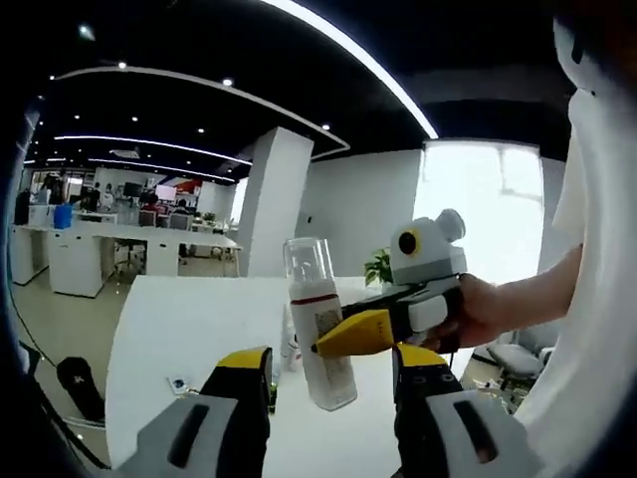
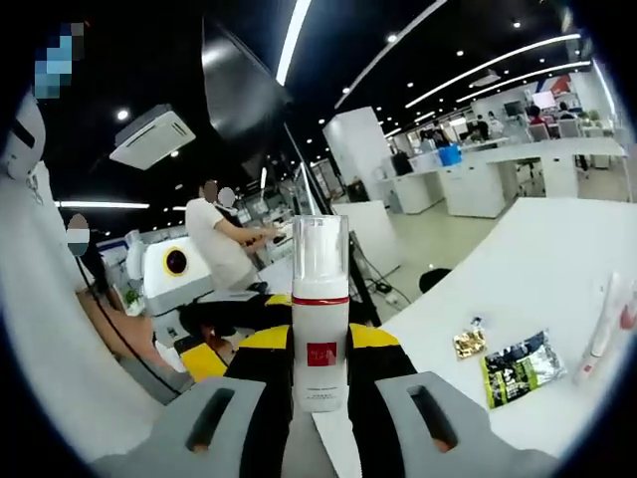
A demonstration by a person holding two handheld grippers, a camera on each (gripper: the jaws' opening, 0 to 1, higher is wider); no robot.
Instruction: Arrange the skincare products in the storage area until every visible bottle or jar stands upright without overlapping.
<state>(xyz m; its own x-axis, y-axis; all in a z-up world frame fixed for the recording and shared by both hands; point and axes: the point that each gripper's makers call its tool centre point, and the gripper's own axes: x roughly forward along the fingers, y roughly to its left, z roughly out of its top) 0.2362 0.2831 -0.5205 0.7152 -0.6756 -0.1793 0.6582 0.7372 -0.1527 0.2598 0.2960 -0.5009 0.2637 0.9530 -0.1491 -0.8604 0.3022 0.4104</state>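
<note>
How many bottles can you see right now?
2 for sure. One bottle with a clear cap is held up between the right gripper's jaws. A second, a tube, lies at the far edge of the table. More may be hidden.

I see a big open office with a dark ceiling [image 1: 249,60] and long light strips [image 1: 348,55]. A white pillar [image 1: 271,199] stands near white desks [image 1: 119,244]. A bright window [image 1: 478,209] lights the white table [image 2: 518,289].
</note>
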